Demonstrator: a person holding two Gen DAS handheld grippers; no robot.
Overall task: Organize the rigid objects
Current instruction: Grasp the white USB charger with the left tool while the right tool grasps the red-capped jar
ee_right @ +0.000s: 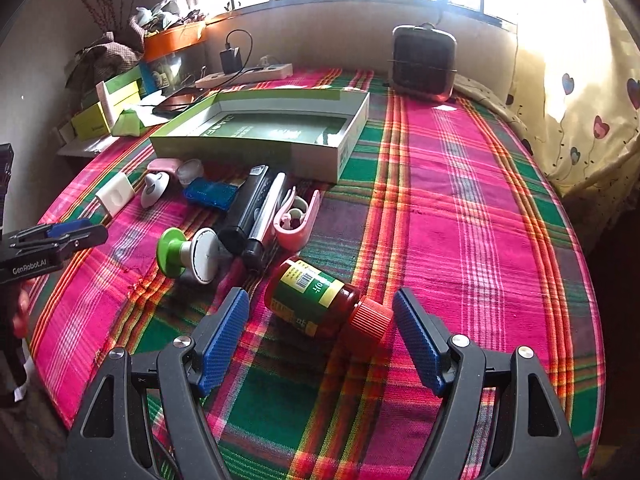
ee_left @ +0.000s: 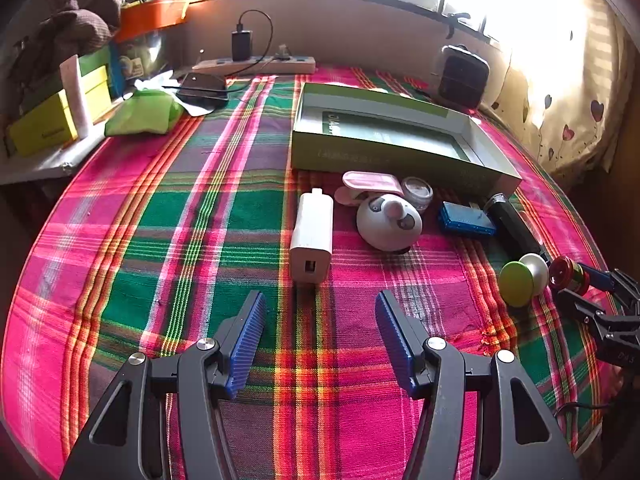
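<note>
The right gripper [ee_right: 320,344] spreads ribbed blue fingers [ee_right: 420,348] wide around a glossy red bottle [ee_right: 316,300] lying on the plaid cloth [ee_right: 460,200], seemingly untouched. At eleven o'clock sits the shallow cardboard box [ee_right: 344,148]. The left gripper [ee_left: 320,344] gapes empty below a smooth white charger [ee_left: 312,236].

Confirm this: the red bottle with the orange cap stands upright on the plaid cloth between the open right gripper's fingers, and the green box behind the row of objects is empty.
Not quite. In the right wrist view the red bottle lies on its side, not upright, its orange cap pointing toward the open right gripper. The green box holds no objects.
</note>
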